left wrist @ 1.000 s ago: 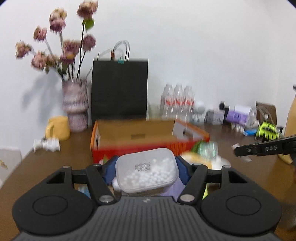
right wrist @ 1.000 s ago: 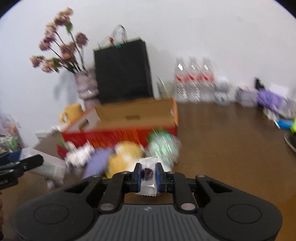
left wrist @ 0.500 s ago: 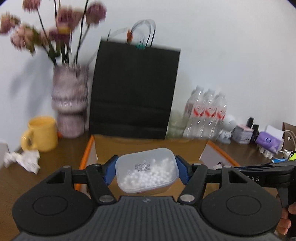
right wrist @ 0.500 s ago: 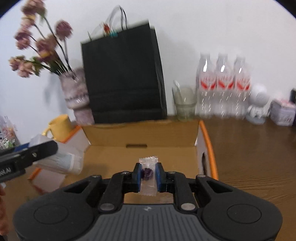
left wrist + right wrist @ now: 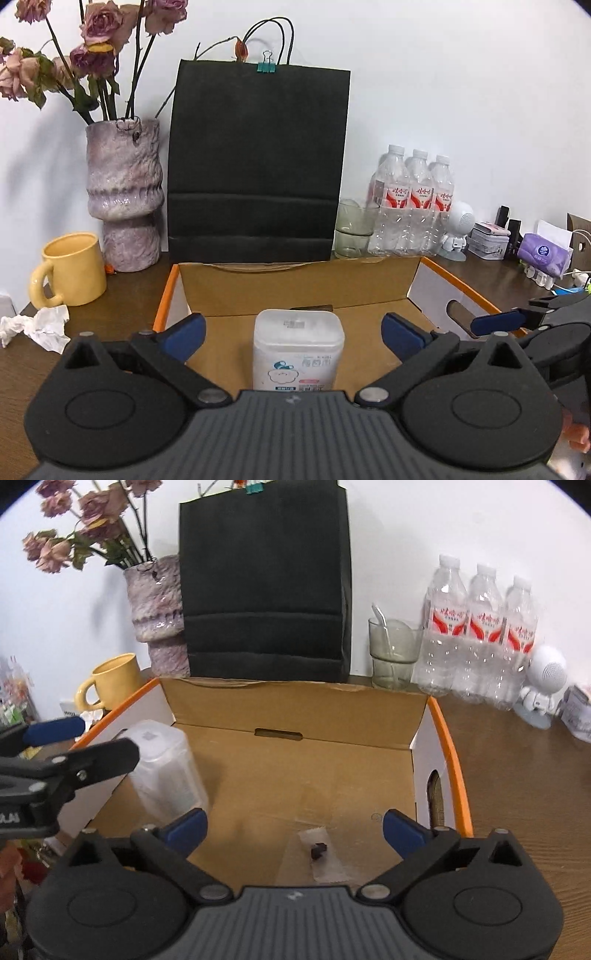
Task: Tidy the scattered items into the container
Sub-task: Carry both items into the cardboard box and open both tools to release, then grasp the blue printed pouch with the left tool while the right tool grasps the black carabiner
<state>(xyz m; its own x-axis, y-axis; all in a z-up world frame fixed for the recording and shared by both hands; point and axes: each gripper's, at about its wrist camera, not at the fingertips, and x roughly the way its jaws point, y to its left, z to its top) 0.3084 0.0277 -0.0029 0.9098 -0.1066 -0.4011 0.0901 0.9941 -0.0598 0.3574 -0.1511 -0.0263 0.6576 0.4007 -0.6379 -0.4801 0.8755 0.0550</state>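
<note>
An open cardboard box (image 5: 295, 288) with orange rims lies under both grippers. In the left wrist view a translucent plastic tub of white beads (image 5: 298, 350) stands upright on the box floor. My left gripper (image 5: 291, 338) is opening, its blue pads wide apart on either side of the tub and clear of it. My right gripper (image 5: 293, 830) is opening too, with nothing between its pads. Below it a small clear candy packet (image 5: 319, 853) lies on the cardboard box (image 5: 295, 712) floor. The tub (image 5: 166, 771) and left gripper (image 5: 77, 742) show at the left there. The right gripper (image 5: 517, 312) shows at the right edge.
Behind the box stand a black paper bag (image 5: 258, 162), a purple vase (image 5: 123, 192) of dried roses, a yellow mug (image 5: 70, 269), a glass (image 5: 351, 232) and three water bottles (image 5: 410, 206). Crumpled tissue (image 5: 37, 326) lies left; a small white figure (image 5: 543, 683) stands right.
Both grippers moved forward over the cardboard box and then opened. The tub left the left pads and stands in the box. The candy packet dropped from the right pads onto the box floor.
</note>
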